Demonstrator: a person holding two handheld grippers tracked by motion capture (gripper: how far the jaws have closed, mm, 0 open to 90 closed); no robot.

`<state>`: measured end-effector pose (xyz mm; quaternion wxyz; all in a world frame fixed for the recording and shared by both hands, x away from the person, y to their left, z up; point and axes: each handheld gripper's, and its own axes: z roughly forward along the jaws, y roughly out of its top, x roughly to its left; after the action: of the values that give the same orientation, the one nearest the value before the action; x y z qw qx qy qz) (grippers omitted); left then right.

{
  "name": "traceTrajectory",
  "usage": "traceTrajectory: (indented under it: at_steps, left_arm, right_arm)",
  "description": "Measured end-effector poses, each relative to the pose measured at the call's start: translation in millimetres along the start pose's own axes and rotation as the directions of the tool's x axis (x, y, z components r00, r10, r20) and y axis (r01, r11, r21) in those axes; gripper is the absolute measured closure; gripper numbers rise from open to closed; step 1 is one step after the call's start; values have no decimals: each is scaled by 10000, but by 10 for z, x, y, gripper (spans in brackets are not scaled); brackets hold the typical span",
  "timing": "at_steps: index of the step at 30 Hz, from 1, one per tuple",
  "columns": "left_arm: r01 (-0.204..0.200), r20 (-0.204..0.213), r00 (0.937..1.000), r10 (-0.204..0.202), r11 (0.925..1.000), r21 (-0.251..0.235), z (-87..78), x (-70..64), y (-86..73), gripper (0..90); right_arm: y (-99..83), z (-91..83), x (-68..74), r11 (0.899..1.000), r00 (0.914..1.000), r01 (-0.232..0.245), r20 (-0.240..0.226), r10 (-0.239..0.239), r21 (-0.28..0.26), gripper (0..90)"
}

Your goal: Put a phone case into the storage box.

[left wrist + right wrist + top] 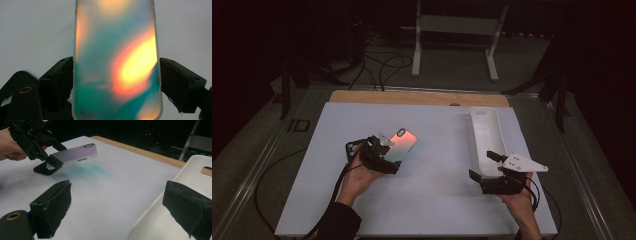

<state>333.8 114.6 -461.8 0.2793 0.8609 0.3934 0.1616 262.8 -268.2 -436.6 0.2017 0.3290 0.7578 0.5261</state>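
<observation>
— What's my left gripper (pixel 388 150) doing?

— I have it clamped on the phone case (pixel 402 142) by its long edges, near the bottom end, lifted just off the white board (pixel 432 210) left of centre, camera hole pointing away from me.

— And the right one?

— My right gripper (pixel 486 165) has its jaws spread wide, gripping nothing, at the near end of the white tray (pixel 488 127) by the board's right edge.

White board (pixel 432 200) covers a wooden table top (pixel 412 97), whose bare strip shows along the far edge. A white tray (pixel 486 131) lies on the board's right side, lengthwise.
</observation>
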Motion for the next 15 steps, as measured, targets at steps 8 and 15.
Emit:
traceTrajectory:
  at_steps: [8, 15]
  left_arm:
    - [-238, -56, 9997, 235, 9985, -489, -121, -84, 17, 169]
    - [-552, -54, 9985, 549, 9945, -885, -213, -184, 41, 169]
  right_arm:
    - [111, 150, -47, 9997, 9983, -220, -546, 222, 47, 84]
    - [168, 247, -71, 9995, 9963, -259, -820, 275, 199, 84]
